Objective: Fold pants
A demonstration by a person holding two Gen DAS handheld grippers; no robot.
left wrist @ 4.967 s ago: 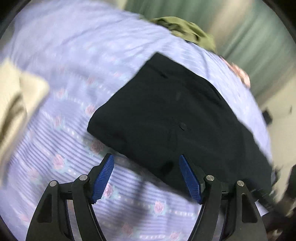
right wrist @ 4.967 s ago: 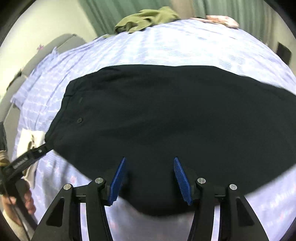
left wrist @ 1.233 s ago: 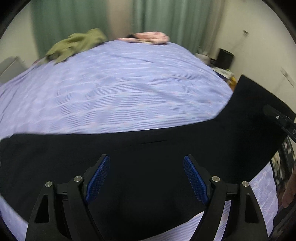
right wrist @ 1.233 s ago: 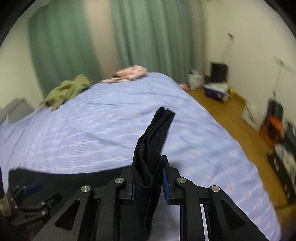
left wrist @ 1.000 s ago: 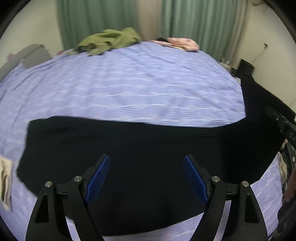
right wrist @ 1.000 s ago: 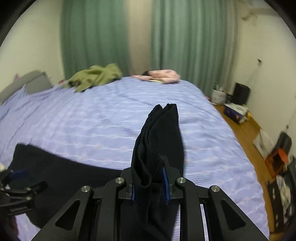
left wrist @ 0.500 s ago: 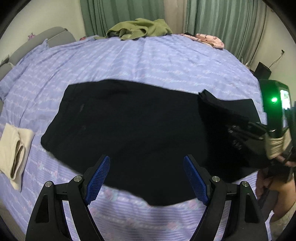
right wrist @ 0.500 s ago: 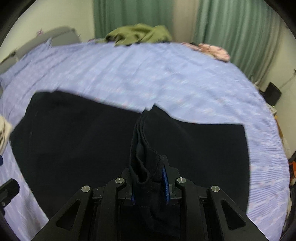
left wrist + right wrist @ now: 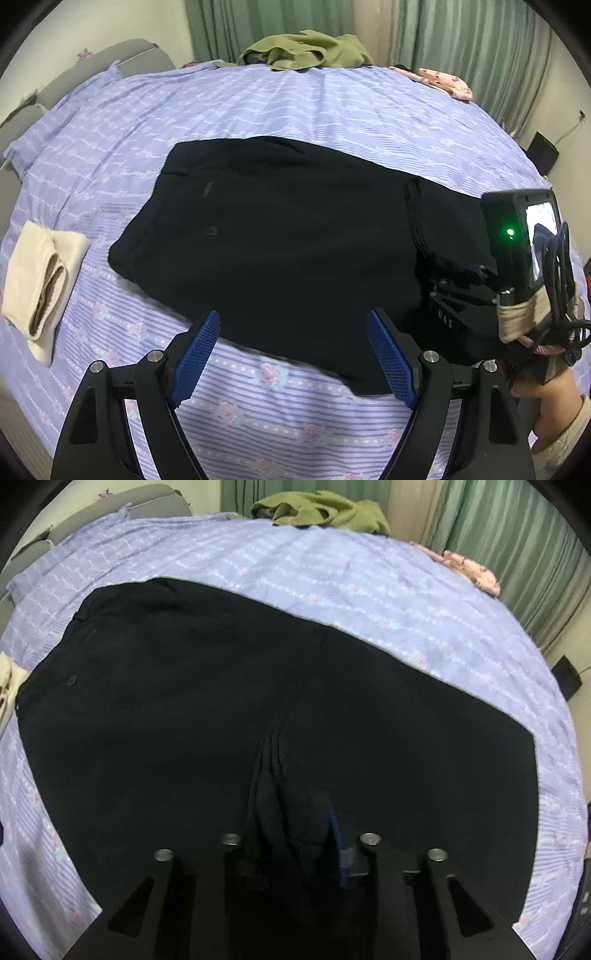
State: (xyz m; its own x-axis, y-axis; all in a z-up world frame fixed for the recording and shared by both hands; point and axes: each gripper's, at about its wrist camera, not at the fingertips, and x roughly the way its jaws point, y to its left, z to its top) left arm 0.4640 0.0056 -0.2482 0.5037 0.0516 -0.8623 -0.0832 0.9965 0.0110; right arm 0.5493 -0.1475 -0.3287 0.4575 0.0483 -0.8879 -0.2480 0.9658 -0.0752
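The black pants lay spread across the middle of the bed, which wore a lilac striped cover with small roses; in the left wrist view the waistband end with its button sat toward the left of the frame, and the leg end was doubled back over the body of the garment at the right. The left gripper hung at the bottom of that frame with its blue fingers spread wide, nothing between them, just above the near edge of the pants. The right gripper showed at the right edge of the same view, lying on the folded-over leg end; in the right wrist view the right gripper had its fingers pinched shut on a bunched ridge of the black cloth, which rose from between them toward the frame's centre. A folded cream cloth rested on the bed at the left edge, apart from the pants; an olive green garment lay heaped at the top centre, and a pink floral one at the upper right, before green curtains.
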